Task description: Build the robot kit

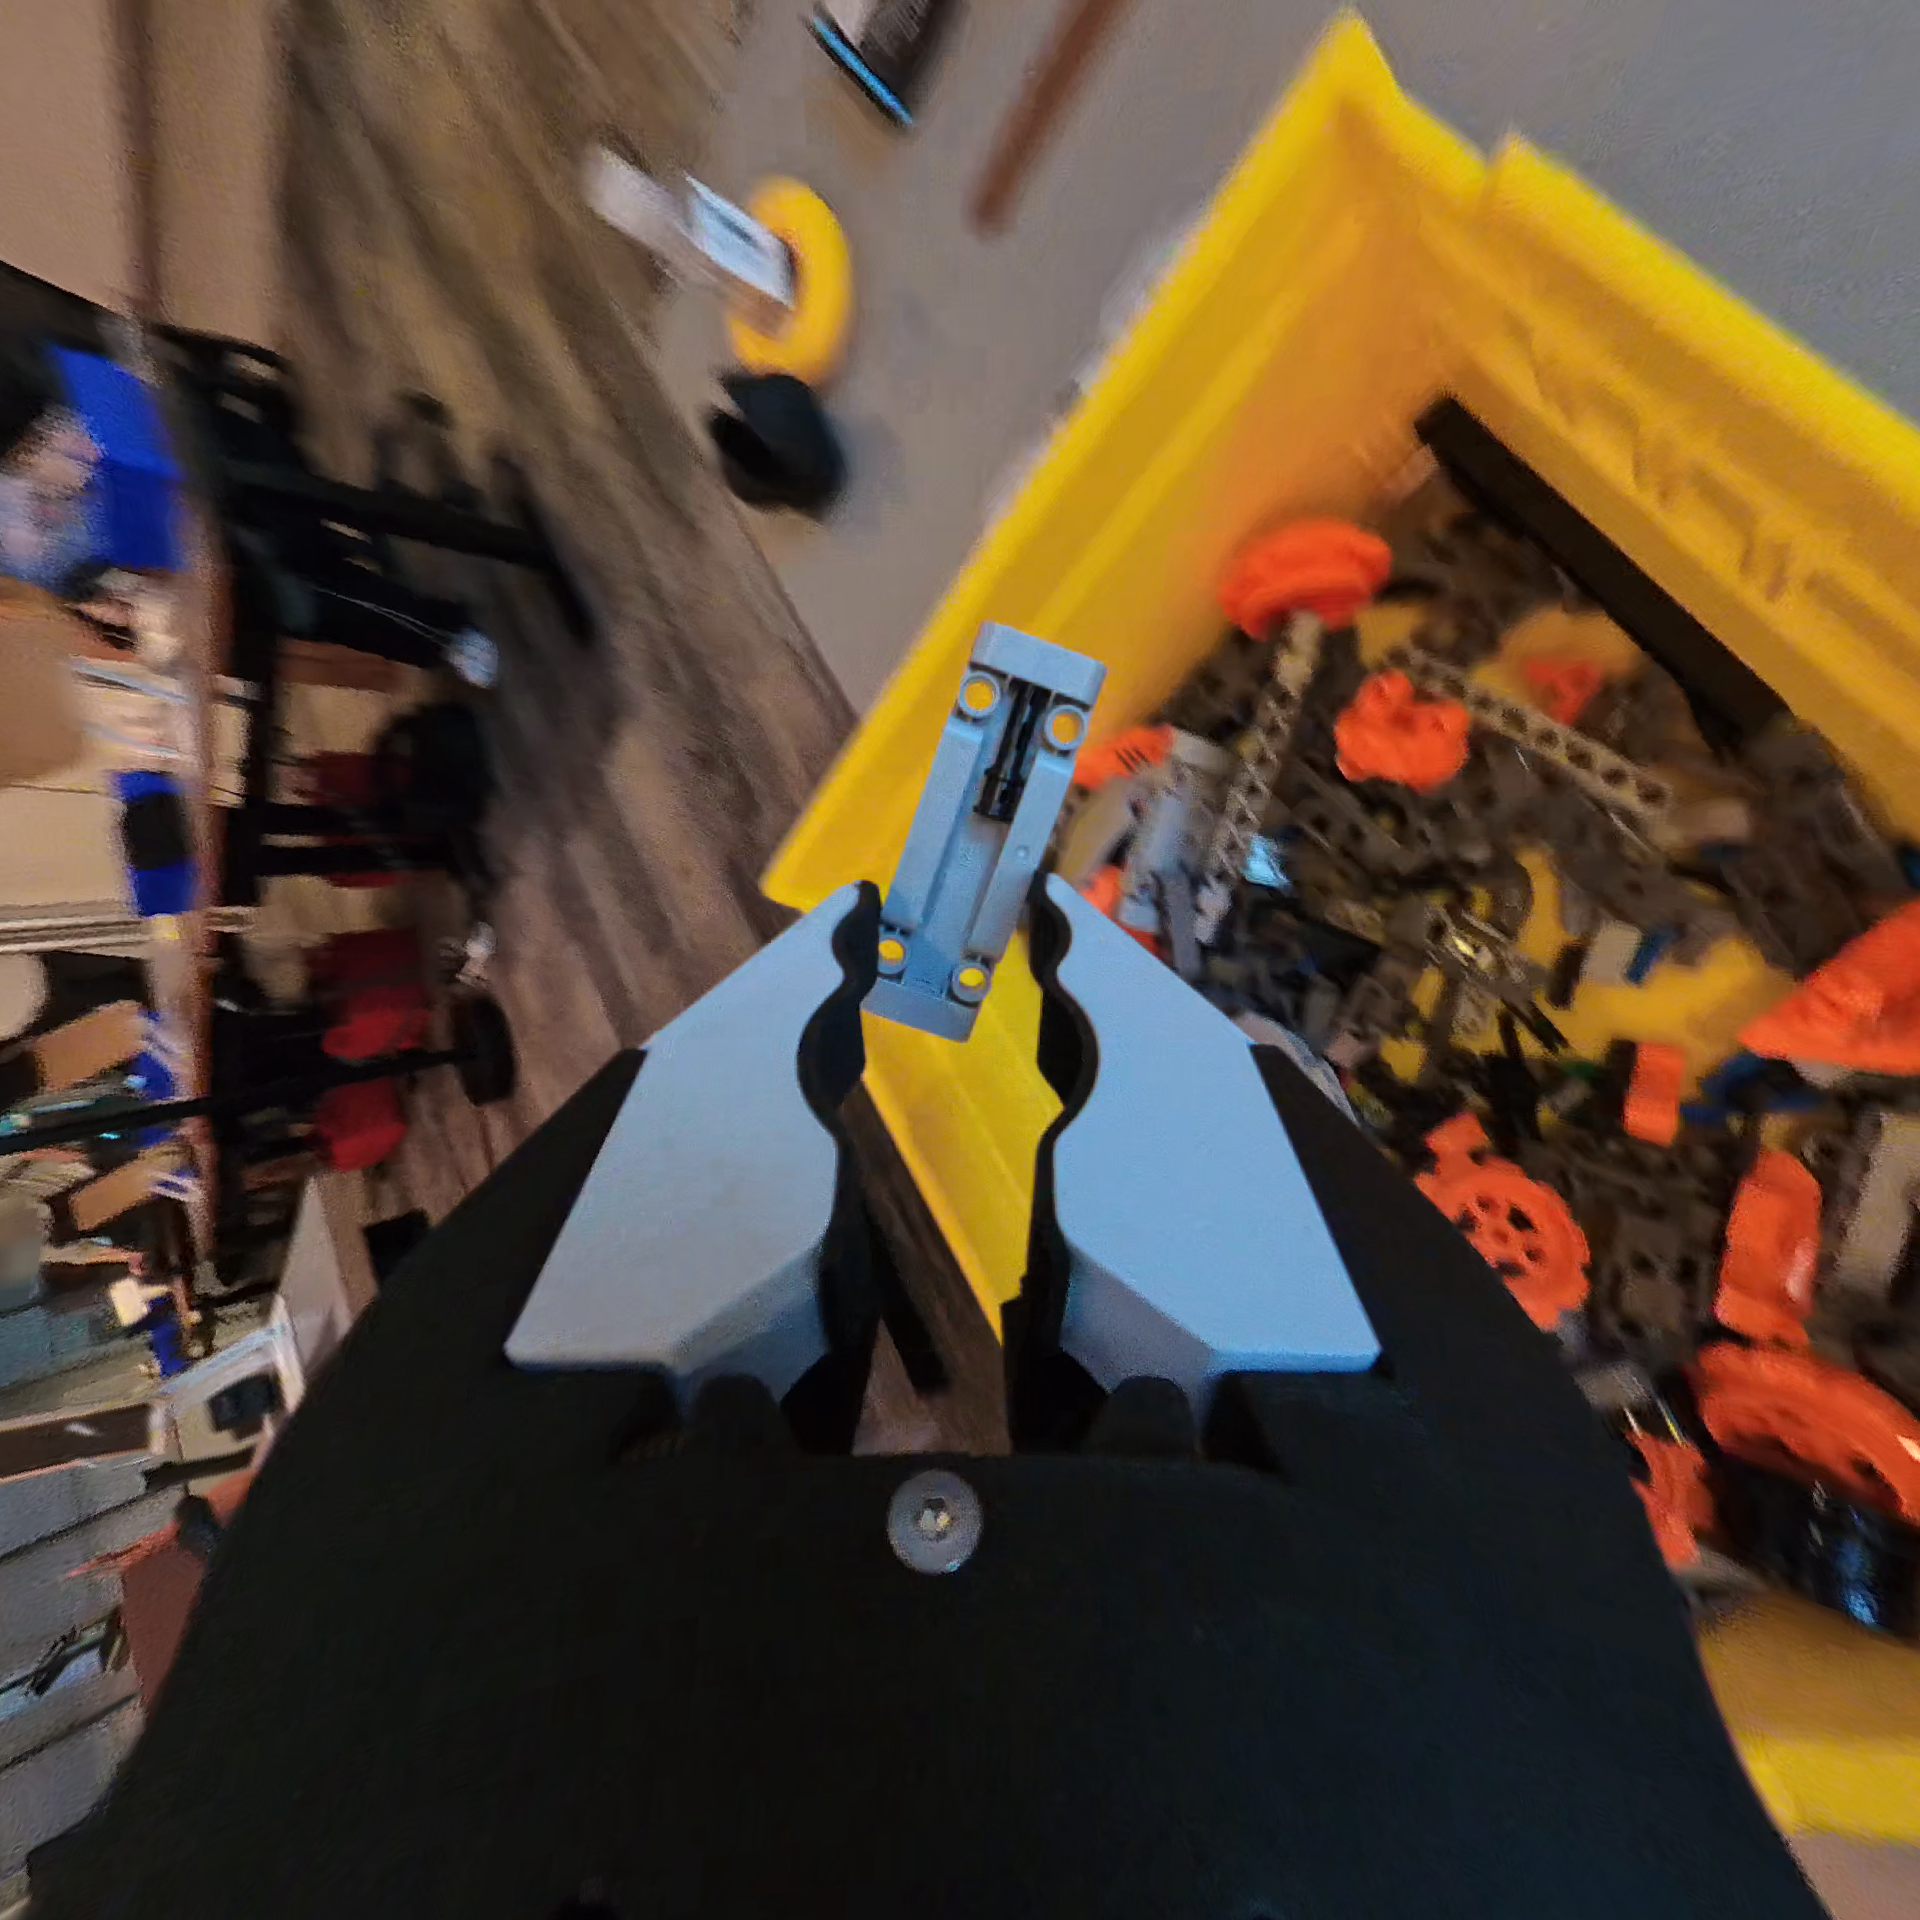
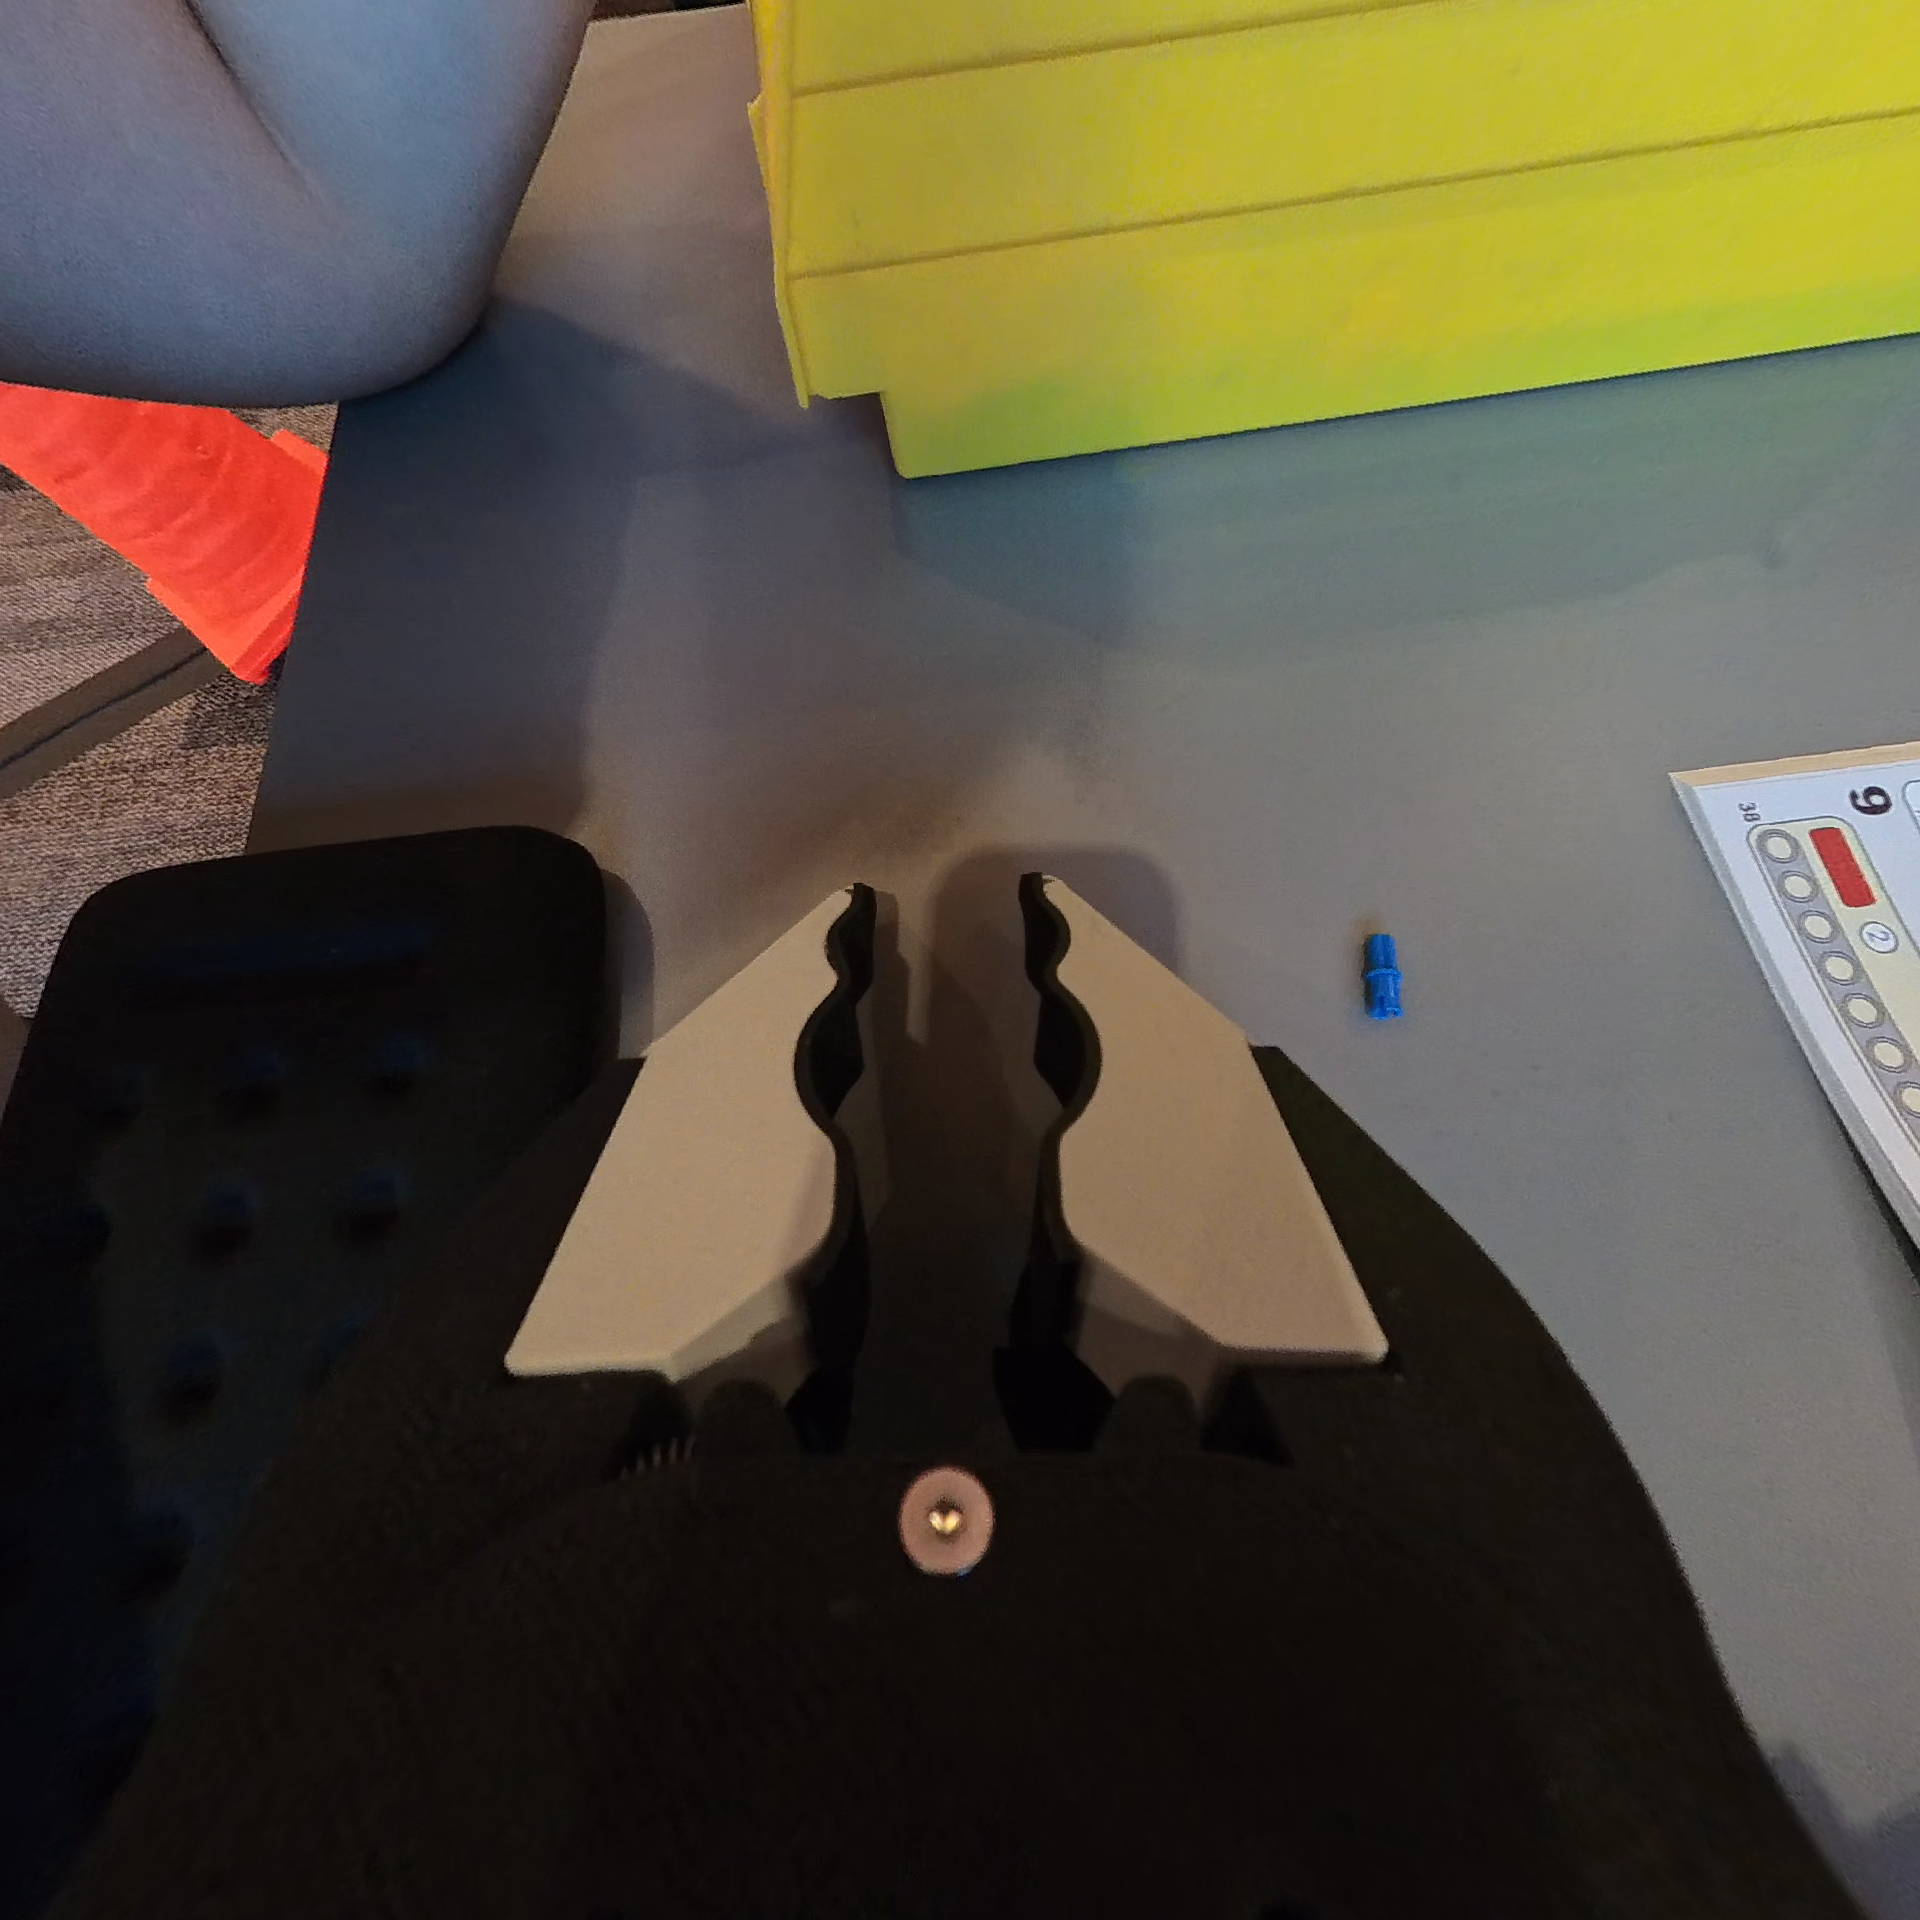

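My left claw [image 1: 951, 914] is pinched on the lower end of a grey building-toy piece [image 1: 987, 821], a long flat part with small yellow pins at its corners and a black connector in its middle slot; most of its length sticks out past my fingertips, above the near corner of the yellow bin [image 1: 1351, 343]. The bin is heaped with orange wheels, grey beams and dark parts, and everything around it is smeared by motion blur, so I cannot make out much of the floor and shelving beyond. My right claw [image 2: 948, 899] hangs narrowly parted and empty, low over the grey tabletop [image 2: 1143, 675], its tips apart from anything. A small blue pin [image 2: 1379, 980] lies on the tabletop to its right, near but not touching; a printed instruction sheet [image 2: 1808, 987] lies farther right, the bin's yellow side wall stands ahead, and a black studded plate [image 2: 312, 1039] sits just beside my left finger. The risk I see is in the left grip: I hold the grey piece only by its end, so a quick swing could make it pivot or slip out and drop among the bin's parts. On the right, a careless sweep could knock the blue pin rolling across the smooth tabletop.
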Available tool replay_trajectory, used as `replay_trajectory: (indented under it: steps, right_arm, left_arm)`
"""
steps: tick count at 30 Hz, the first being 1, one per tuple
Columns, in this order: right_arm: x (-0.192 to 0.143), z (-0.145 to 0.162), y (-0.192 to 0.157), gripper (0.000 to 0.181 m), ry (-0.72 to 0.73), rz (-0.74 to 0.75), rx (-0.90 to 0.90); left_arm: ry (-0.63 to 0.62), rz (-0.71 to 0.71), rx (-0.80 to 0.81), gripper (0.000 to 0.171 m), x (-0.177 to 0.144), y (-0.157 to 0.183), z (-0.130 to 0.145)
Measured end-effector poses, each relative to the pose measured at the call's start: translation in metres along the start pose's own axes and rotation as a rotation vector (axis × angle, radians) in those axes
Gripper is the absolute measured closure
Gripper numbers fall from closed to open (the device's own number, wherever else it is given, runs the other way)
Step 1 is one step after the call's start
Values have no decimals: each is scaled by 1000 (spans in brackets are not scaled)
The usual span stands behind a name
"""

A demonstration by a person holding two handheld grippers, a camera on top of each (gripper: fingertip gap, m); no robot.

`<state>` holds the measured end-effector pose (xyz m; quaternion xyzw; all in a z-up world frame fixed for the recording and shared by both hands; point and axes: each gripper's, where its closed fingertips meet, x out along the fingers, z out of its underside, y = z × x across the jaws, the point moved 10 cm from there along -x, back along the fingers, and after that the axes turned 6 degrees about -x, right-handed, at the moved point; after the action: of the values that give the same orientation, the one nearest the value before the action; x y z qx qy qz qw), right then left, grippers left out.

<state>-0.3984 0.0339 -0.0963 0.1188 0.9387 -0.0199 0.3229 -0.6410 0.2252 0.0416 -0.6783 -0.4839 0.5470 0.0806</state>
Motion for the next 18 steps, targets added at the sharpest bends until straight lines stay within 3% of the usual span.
replay_trajectory:
  steps: [4,7,13,15,18]
  right_arm:
    - [-1,0,0,153,3,3,-2]
    - [0,0,0,152,-3,2,-4]
    - [0,0,0,152,0,0,-1]
    - [0,0,0,152,-1,-1,-1]
    - [0,0,-1,152,-2,0,-4]
  left_arm:
    - [202,-186,25,144,-25,-9,-14]
    - [312,-246,57,144,-40,-8,-20]
    - [411,-493,239,145,-72,0,-26]
    - [456,-492,234,145,-79,4,-30]
    - [399,-559,267,145,-71,-1,-25]
